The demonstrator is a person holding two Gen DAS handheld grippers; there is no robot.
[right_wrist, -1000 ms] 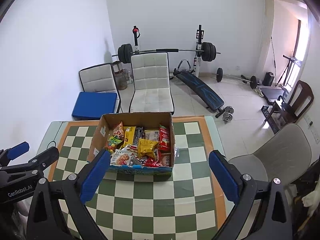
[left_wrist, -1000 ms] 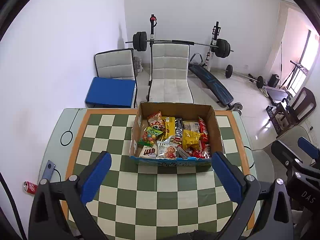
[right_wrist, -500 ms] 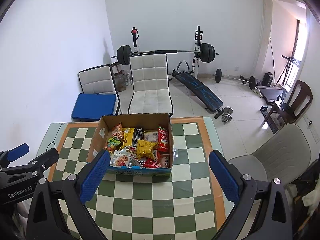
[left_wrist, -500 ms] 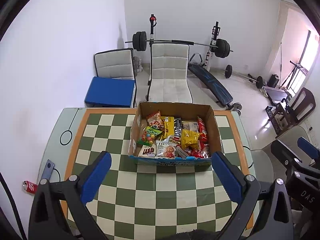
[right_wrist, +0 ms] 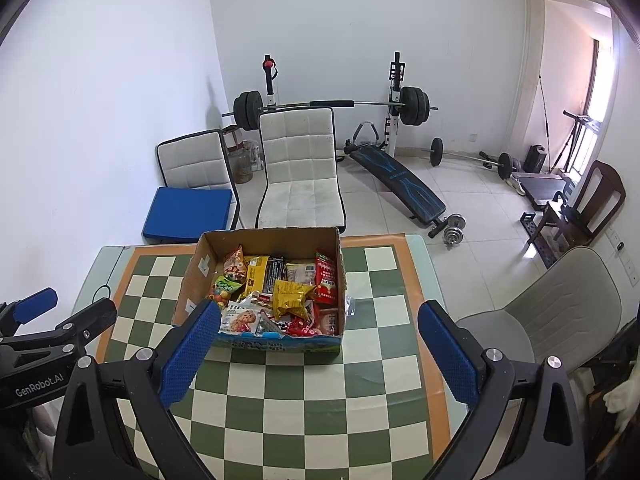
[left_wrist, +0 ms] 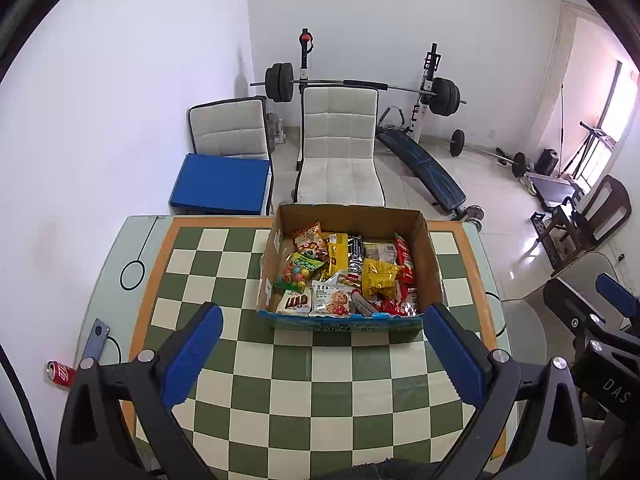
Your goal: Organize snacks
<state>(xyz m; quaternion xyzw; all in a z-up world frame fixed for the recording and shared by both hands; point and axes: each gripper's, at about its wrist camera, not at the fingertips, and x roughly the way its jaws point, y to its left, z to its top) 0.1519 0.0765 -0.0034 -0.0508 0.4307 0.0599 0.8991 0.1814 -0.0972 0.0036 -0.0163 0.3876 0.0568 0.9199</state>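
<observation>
An open cardboard box full of several snack packets sits at the far middle of a checkered table. A yellow packet lies on top, a cookie packet near the front wall. My left gripper hangs open above the table, short of the box, holding nothing. My right gripper is open too, empty, just in front of the box. A clear wrapper lies on the table by the box's right side.
Two white chairs stand behind the table, one bearing a blue cushion. A barbell rack and bench stand further back. A grey chair is at the right. A red can lies left of the table.
Both grippers have drifted slightly back and up; the box sits a touch higher in both views. Neither gripper has changed its opening.
</observation>
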